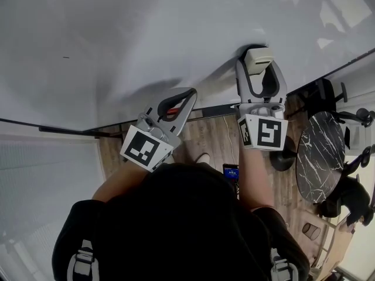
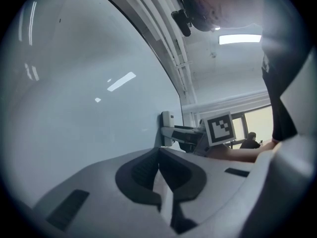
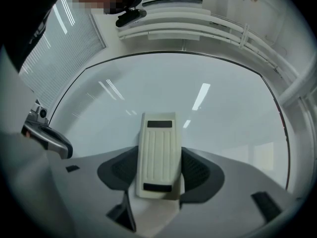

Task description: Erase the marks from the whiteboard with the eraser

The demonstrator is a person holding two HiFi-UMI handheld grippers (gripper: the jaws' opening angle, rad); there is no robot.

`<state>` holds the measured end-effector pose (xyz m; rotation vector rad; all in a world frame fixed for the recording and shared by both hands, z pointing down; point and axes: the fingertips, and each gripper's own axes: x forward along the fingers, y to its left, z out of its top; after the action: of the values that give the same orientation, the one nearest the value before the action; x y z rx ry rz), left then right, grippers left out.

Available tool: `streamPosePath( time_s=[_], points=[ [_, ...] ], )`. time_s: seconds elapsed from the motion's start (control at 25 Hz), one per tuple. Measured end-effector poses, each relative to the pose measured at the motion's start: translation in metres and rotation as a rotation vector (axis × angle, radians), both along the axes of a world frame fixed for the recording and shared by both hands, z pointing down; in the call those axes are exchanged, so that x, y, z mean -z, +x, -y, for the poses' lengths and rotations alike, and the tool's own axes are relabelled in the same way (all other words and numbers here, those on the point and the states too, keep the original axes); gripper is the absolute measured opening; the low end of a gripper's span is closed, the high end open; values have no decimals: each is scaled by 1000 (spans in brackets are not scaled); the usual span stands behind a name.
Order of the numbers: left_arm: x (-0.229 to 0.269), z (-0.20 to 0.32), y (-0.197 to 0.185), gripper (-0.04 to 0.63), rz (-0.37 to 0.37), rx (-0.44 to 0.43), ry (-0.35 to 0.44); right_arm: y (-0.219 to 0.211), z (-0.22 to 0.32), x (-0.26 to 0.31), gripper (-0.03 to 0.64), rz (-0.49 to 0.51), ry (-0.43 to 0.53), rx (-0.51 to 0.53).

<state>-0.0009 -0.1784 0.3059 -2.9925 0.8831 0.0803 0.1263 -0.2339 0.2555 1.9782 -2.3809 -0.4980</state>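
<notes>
The right tool [image 1: 259,68] is pinching the eraser [image 3: 157,155] by its long sides, low on the whiteboard [image 1: 117,40]. It is probably feeling light and stiff. The left tool [image 1: 187,95] is pressing together on nothing.

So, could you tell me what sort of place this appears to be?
Most likely an office or meeting room: a large wall-mounted whiteboard, a round marble-topped table with a black office chair beside it, and window blinds.

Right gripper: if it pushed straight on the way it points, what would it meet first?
The right gripper holds the eraser, which would meet the whiteboard first; it looks near or touching, depth unclear.
</notes>
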Motion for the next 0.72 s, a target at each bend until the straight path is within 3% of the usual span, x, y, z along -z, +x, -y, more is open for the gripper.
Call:
streamPosePath(
  time_s=[0.52, 0.72],
  points=[
    [-4, 4, 9, 5, 7, 43, -9, 59, 3, -6, 252, 112, -39, -12],
    [-2, 2, 16, 5, 6, 50, -7, 67, 1, -5, 252, 101, -37, 0]
  ],
)
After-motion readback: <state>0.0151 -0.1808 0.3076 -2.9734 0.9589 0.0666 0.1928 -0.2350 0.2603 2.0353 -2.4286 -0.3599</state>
